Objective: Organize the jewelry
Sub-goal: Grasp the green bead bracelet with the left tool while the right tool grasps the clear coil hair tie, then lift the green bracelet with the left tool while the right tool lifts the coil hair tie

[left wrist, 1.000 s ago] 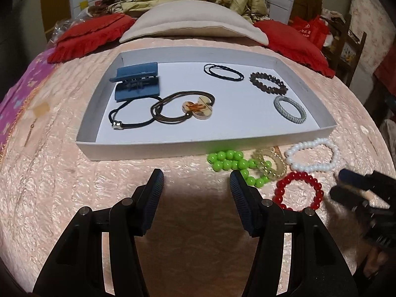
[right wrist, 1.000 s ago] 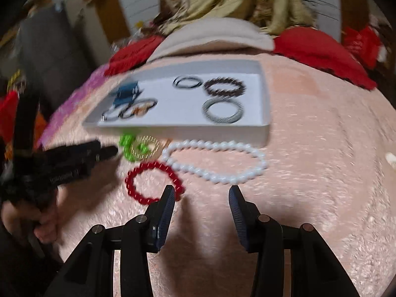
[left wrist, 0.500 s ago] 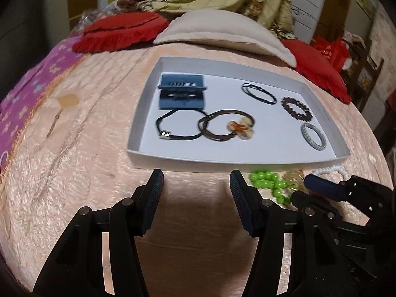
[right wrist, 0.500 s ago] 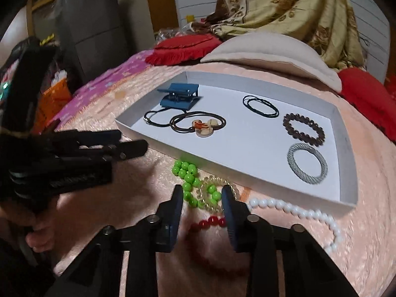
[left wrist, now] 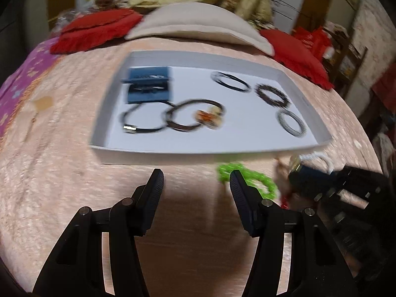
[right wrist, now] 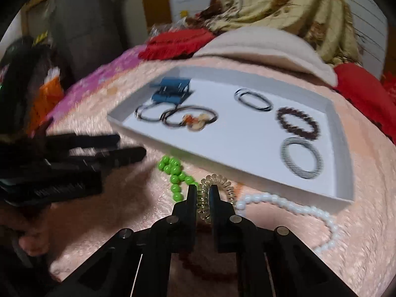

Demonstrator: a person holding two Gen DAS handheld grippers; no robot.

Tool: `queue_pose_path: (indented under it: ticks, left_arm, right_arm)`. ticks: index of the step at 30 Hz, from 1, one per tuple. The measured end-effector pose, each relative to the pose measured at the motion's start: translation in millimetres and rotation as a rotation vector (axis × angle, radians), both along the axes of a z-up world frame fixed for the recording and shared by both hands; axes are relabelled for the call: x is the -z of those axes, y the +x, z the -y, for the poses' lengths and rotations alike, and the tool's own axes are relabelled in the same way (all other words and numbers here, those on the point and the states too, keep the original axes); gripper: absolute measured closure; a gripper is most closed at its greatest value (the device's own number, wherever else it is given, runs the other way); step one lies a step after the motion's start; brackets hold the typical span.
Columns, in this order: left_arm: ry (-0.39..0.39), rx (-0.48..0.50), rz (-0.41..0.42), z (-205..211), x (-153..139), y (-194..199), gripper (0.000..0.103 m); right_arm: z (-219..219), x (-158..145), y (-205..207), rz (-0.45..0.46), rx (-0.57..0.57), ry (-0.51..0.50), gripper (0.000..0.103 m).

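Observation:
A white tray (left wrist: 247, 154) (right wrist: 341, 113) on the pink bedspread holds a blue hair clip (left wrist: 148, 84), black cords, a brown bead bracelet (right wrist: 298, 122) and a grey ring (right wrist: 300, 157). In front of it lie a green bead bracelet (right wrist: 174, 173) (left wrist: 247, 177), a clear coil hair tie (right wrist: 215, 193) and a white pearl bracelet (right wrist: 297, 210). My right gripper (right wrist: 203, 193) is shut on the coil hair tie. My left gripper (left wrist: 196, 180) is open and empty, in front of the tray.
Red cushions (left wrist: 99, 28) and a beige pillow (left wrist: 198, 24) lie behind the tray. A purple cloth (left wrist: 14, 86) covers the bed's left side. My left gripper also shows in the right wrist view (right wrist: 109, 148) at the left.
My right gripper has closed its jaws on the coil hair tie. The left gripper has drifted slightly; both views are blurred by motion.

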State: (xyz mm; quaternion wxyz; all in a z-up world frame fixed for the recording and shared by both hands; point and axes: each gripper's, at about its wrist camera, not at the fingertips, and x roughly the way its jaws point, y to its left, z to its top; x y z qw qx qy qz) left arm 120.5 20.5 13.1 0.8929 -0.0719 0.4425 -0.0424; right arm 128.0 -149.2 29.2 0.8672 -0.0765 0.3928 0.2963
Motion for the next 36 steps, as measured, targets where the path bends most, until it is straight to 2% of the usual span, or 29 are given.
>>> queue_pose_path:
  ticks: [7,12,15,16,19,23,28,36]
  left_arm:
    - [0.019,0.077,0.011,36,6,9,0.048]
    - [-0.001,0.033,0.01,39,13,20,0.048]
    - [0.003,0.009,0.016,37,13,18,0.062]
    - [0.001,0.008,0.022,36,13,16,0.07]
    - [-0.055,0.021,0.021,31,13,13,0.086]
    - [-0.057,0.047,0.029,32,10,8,0.086]
    - [-0.056,0.076,0.088,30,-8,-6,0.086]
    - [-0.057,0.08,0.106,24,-16,-11,0.086]
  right_arm:
    - [52,-11,-6,0.0,0.109,0.052,0.094]
    - [64,-10,-7,-0.007,0.121,0.05,0.094]
    - [66,-11,-8,-0.01,0.12,0.054,0.094]
    - [66,-11,-8,-0.01,0.12,0.056,0.094]
    - [65,-12,-7,-0.011,0.123,0.058,0.094]
    - [66,-12,-5,-0.013,0.142,0.064,0.094]
    - [70,-11,-3,-0.016,0.172,0.072,0.094]
    - [69,-13,-3,-0.003,0.187,0.1,0.094]
